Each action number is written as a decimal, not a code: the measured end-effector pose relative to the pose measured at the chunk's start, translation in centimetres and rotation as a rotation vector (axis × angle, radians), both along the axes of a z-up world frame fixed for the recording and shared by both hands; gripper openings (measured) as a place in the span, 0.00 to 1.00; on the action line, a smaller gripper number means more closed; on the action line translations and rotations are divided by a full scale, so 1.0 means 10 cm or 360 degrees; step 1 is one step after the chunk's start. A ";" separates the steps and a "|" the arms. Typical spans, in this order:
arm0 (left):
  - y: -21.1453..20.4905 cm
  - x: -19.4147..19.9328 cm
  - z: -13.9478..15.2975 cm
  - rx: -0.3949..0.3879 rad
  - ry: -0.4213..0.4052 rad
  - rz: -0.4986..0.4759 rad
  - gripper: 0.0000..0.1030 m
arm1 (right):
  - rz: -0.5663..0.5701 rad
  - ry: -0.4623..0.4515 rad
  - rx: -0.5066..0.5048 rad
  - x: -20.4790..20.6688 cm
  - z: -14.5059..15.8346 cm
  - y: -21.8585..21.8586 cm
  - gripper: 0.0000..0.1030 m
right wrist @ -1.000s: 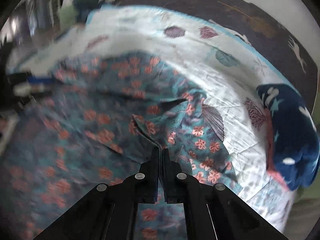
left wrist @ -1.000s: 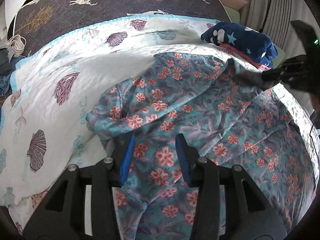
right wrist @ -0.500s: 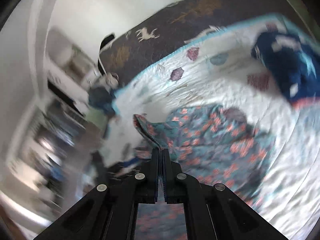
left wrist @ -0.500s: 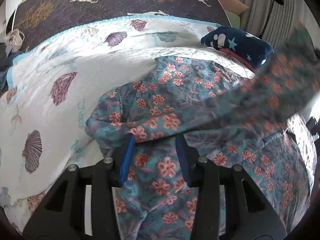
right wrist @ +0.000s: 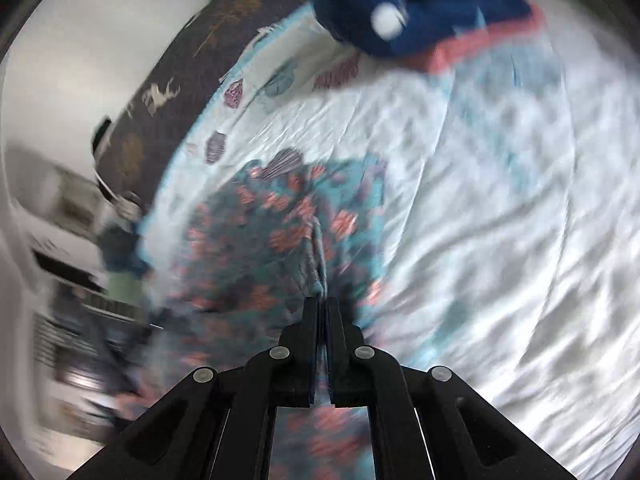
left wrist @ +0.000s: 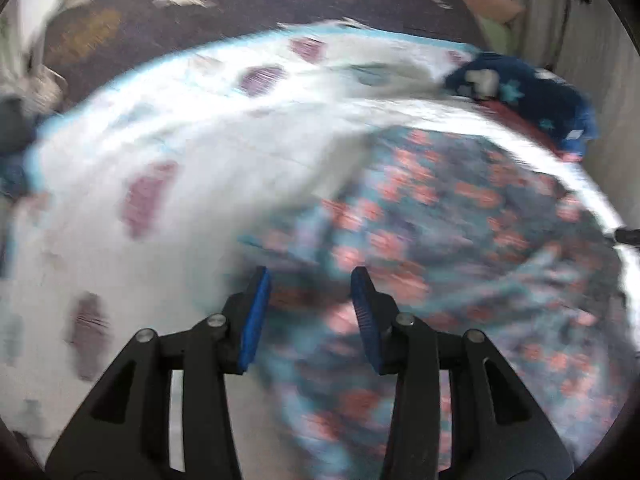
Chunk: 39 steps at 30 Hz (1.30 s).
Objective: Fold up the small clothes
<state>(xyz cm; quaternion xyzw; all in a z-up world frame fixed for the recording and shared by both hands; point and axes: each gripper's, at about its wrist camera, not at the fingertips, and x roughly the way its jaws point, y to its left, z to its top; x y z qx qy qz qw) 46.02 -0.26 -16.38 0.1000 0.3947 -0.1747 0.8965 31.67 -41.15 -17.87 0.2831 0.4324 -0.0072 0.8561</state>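
- Left gripper (left wrist: 310,312): we found it angled downward over the near part of the bed, its black arms rising from the bottom of the left wrist view; the jaws stood partly apart, blue pads (left wrist: 253,322) facing each other, and we saw no cloth pinched between them, only fabric lying below the gap
- Right gripper (right wrist: 323,308): we recorded it pitched downward too, the bed running slantwise across its view; its jaws were all but closed, with a thin ridge of patterned cloth running into the narrow slit at the tips, so we read it as pinching that fold; the jaws had just opened by a trace
- Floral garment (left wrist: 440,248): teal cloth with coral flowers, which we logged spread in folds on the quilt, under and ahead of the left gripper; in the right wrist view the same garment (right wrist: 280,232) ran from the fingertips away toward the dark bedspread
- Quilt (left wrist: 168,168): white, with shell prints and a blue border, lying under the garment
- Dark bedspread (left wrist: 248,4): brown with pale deer figures, beyond the quilt
- Navy fleece item (left wrist: 532,96): star-patterned, lying on the quilt beyond the garment and apart from it; we noted heavy blur in both views
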 end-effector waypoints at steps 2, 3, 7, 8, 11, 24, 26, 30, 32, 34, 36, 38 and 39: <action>0.14 0.06 0.06 0.0023 0.0006 0.0111 0.42 | -0.0004 -0.0052 -0.0293 0.02 0.19 0.12 0.09; 0.24 0.05 0.12 -0.0042 0.0045 0.0144 0.42 | -0.0011 -0.0060 -0.0357 0.01 0.26 0.16 0.20; 0.49 -0.30 0.42 -0.0268 0.0001 0.0087 0.52 | 0.0359 -0.0234 -0.0394 0.19 0.69 0.59 0.39; 0.51 -0.38 0.45 -0.0274 -0.0014 0.0080 0.61 | 0.0652 -0.0207 -0.0328 0.33 0.72 0.85 0.39; 0.51 -0.55 0.36 -0.0306 0.0034 0.0019 0.64 | 0.1218 -0.0152 -0.0401 0.57 0.72 1.73 0.39; 0.48 -0.71 -0.40 -0.0448 0.0355 -0.0091 0.73 | 0.1580 0.0342 -0.0558 2.07 -0.18 3.13 0.13; 0.54 -0.71 -0.44 -0.0488 0.0378 -0.0079 0.74 | 0.1499 0.0321 -0.0606 2.31 -0.24 3.04 0.10; 0.58 -0.83 -0.41 -0.0411 0.0364 -0.0065 0.74 | 0.1175 0.0231 -0.0711 2.44 -0.04 2.64 0.15; 0.64 -0.91 -0.40 -0.0384 0.0355 -0.0048 0.73 | 0.1162 0.0128 -0.0526 2.20 0.16 2.34 0.16; 0.71 -0.95 -0.41 -0.0379 0.0364 -0.0048 0.73 | 0.1249 0.0083 -0.0455 1.91 0.26 2.23 0.17; 0.75 -0.95 -0.43 -0.0390 0.0380 -0.0035 0.73 | 0.1432 0.0131 -0.0395 1.55 0.23 2.20 0.19; 0.77 -0.93 -0.45 -0.0430 0.0412 -0.0013 0.73 | 0.1565 0.0212 -0.0398 1.40 0.06 2.28 0.19; 0.77 -0.92 -0.46 -0.0440 0.0420 0.0000 0.73 | 0.1578 0.0238 -0.0445 1.35 0.01 2.34 0.19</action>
